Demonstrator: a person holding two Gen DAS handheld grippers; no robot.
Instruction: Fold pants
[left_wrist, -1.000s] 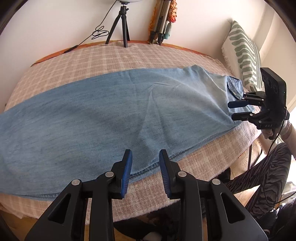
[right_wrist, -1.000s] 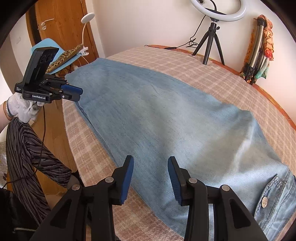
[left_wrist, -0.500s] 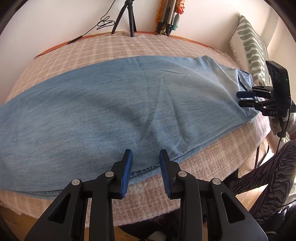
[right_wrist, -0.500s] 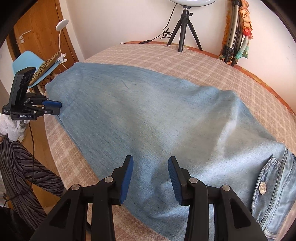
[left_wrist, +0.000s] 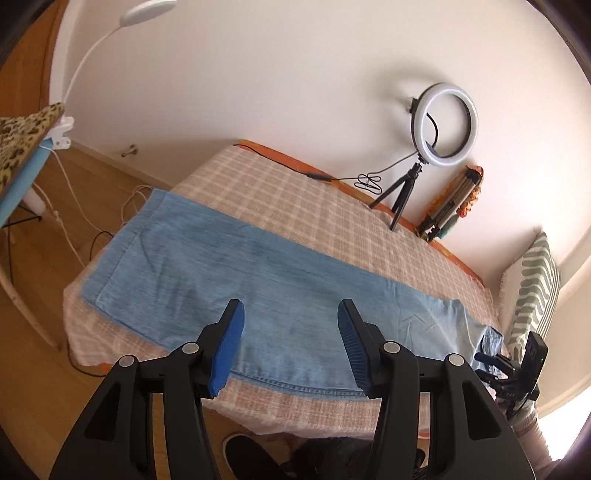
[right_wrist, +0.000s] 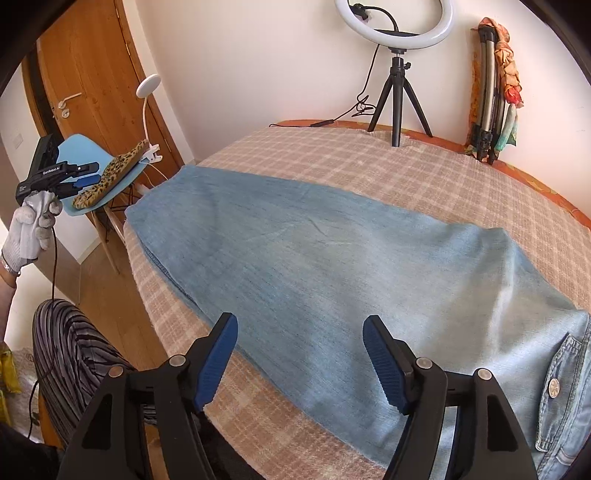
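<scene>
Light blue jeans lie flat lengthwise on the checked bed cover, folded leg on leg, cuffs at the left, waist at the right. They also show in the right wrist view, with the waist button at the lower right. My left gripper is open and empty, held above the near hem towards the cuff end; it also shows in the right wrist view, raised off the bed's left side. My right gripper is open and empty above the near edge by the waist; it also shows in the left wrist view.
A ring light on a tripod stands at the bed's far edge with a cable. Folded tripods lean on the wall. A blue chair with leopard cloth and a clip lamp stand left. A striped pillow lies right.
Both grippers have opened wider. My left gripper has lifted and drawn back leftwards off the bed towards the cuff end. My right gripper has pulled back slightly.
</scene>
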